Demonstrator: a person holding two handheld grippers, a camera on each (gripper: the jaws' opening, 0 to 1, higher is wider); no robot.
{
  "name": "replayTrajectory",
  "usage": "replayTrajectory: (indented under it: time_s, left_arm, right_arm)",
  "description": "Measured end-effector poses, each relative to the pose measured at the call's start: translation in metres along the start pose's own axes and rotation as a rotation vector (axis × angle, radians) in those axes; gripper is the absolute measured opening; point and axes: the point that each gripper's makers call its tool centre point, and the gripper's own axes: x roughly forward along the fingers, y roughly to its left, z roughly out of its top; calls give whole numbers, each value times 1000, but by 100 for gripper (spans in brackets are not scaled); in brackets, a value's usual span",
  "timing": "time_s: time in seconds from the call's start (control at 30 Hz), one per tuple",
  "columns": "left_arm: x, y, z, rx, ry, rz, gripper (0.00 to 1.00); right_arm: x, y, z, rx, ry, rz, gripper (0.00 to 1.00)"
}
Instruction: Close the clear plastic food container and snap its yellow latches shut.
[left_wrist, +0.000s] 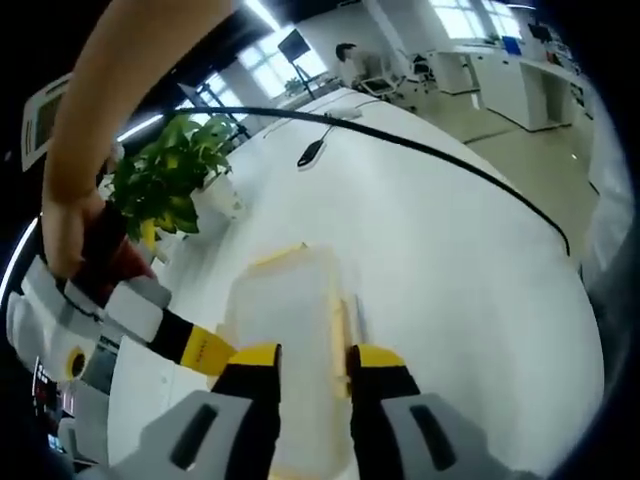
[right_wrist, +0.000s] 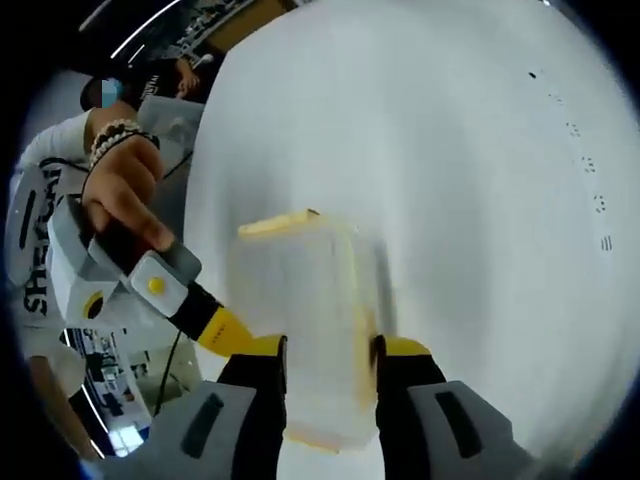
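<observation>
The clear plastic food container (left_wrist: 290, 310) lies on the white table, blurred, with a yellow latch (left_wrist: 280, 256) at its far end. My left gripper (left_wrist: 315, 360) has its yellow-tipped jaws close together on the container's near end. The right gripper (left_wrist: 212, 350), held by a hand, comes in from the left and touches the container's side. In the right gripper view the container (right_wrist: 300, 300) also runs away from me, with its yellow latch (right_wrist: 275, 225) at the far end. My right gripper (right_wrist: 330, 352) has its jaws on the near end, and the left gripper (right_wrist: 228, 333) reaches in from the left.
A potted green plant (left_wrist: 170, 185) stands at the left on the white table (left_wrist: 460, 290). A black cable (left_wrist: 420, 148) and a small black device (left_wrist: 310, 153) lie farther back. A hand with a bead bracelet (right_wrist: 125, 185) holds the other gripper over the table (right_wrist: 470, 200).
</observation>
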Motion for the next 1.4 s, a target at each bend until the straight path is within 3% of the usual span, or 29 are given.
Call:
replayTrajectory:
  time_s: [0.17, 0.43, 0.7, 0.93, 1.07, 1.4]
  left_arm:
    - [1, 0, 0, 2, -3, 1, 20]
    - [2, 1, 2, -5, 25, -11, 21]
    - [2, 1, 3, -22, 49, -21, 21]
    - [2, 1, 2, -26, 65, -18, 21]
    - [3, 3, 4, -124, 50, -12, 21]
    - [2, 4, 4, -182, 47, -10, 21]
  right_arm:
    - [-4, -2, -4, -15, -12, -63, 31]
    - [-6, 1, -13, 27, -95, -152, 32]
    - [-8, 7, -12, 28, -132, -290, 32]
    - [-6, 14, -7, 4, -115, -366, 32]
    - [-6, 15, -5, 6, -105, -396, 31]
    - [-9, 6, -3, -3, -33, -460, 31]
